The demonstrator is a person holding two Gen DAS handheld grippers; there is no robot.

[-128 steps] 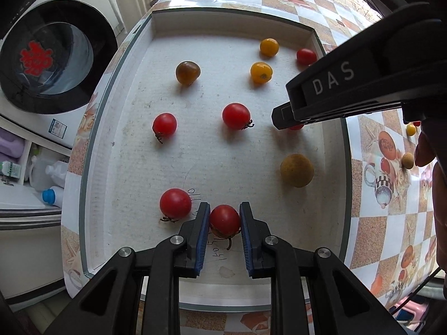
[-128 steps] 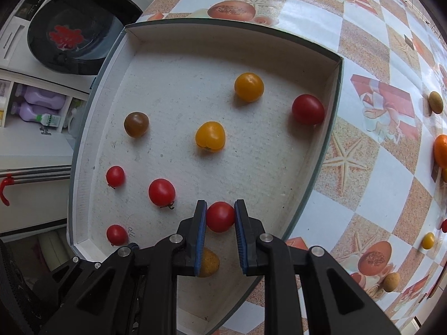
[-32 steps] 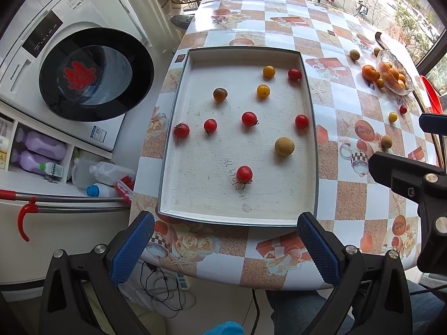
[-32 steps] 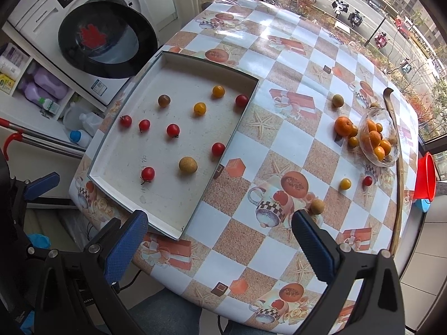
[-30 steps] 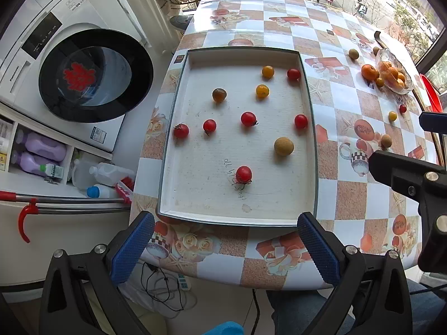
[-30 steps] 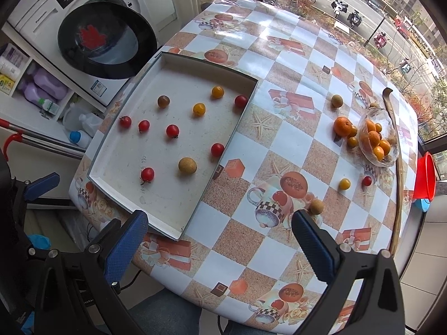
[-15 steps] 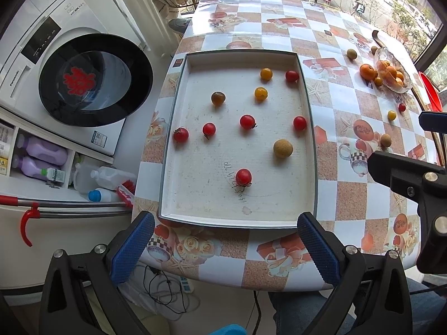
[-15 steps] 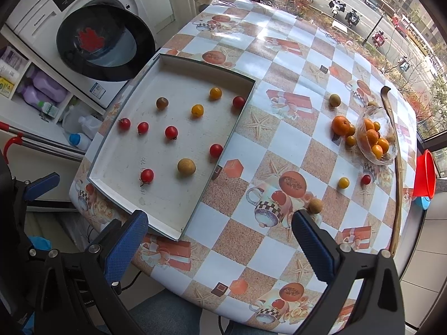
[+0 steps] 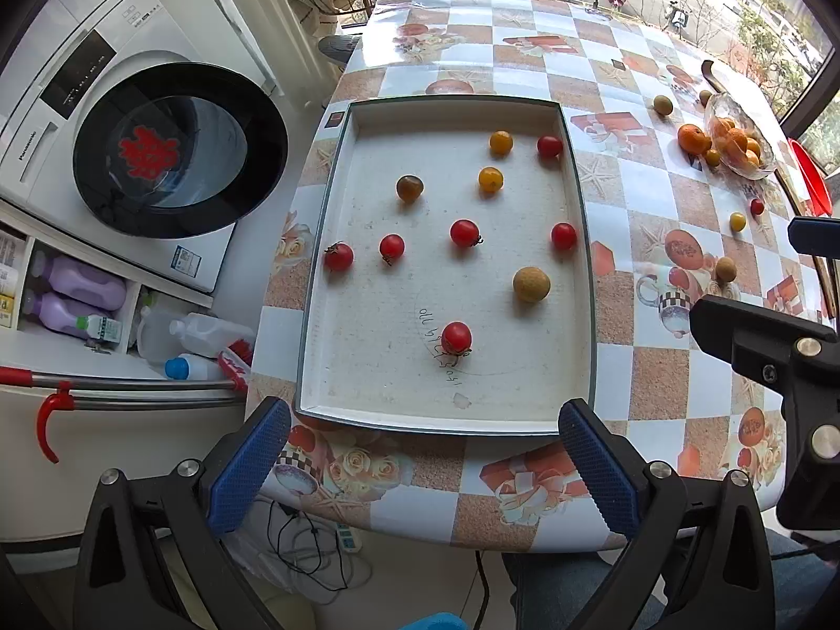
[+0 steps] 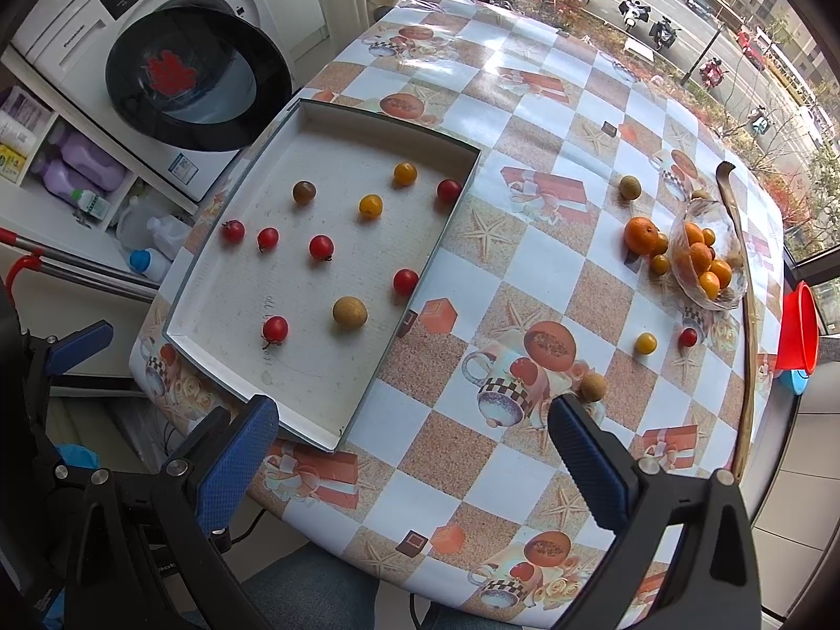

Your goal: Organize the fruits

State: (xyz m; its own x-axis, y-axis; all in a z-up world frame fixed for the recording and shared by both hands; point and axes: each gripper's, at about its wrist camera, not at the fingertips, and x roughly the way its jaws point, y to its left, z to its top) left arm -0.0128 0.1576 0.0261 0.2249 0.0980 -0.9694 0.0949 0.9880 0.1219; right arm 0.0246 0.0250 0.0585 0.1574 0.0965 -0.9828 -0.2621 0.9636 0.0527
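A white tray (image 9: 587,283) (image 10: 362,394) lies on the checked tablecloth and holds several small fruits: red tomatoes (image 9: 456,336) (image 10: 275,328), two orange ones (image 9: 490,179), a brown one (image 9: 409,187) and a tan round fruit (image 9: 531,284) (image 10: 349,311). More fruits sit loose on the cloth (image 10: 645,343) and in a glass bowl (image 10: 706,257) at the right. My left gripper (image 9: 420,467) is wide open and empty, held back over the table's near edge. The right gripper (image 10: 415,457) is also wide open and empty, above the near edge right of the tray.
A washing machine (image 9: 157,157) stands left of the table, with bottles (image 9: 84,289) on a shelf below. A red cup (image 10: 800,325) and a long wooden stick (image 10: 745,283) lie at the table's right side. A person's legs show under the near edge.
Both grippers let go of their red tomatoes in the tray, opened wide and pulled far back above the table's near edge. Over the last second they barely move.
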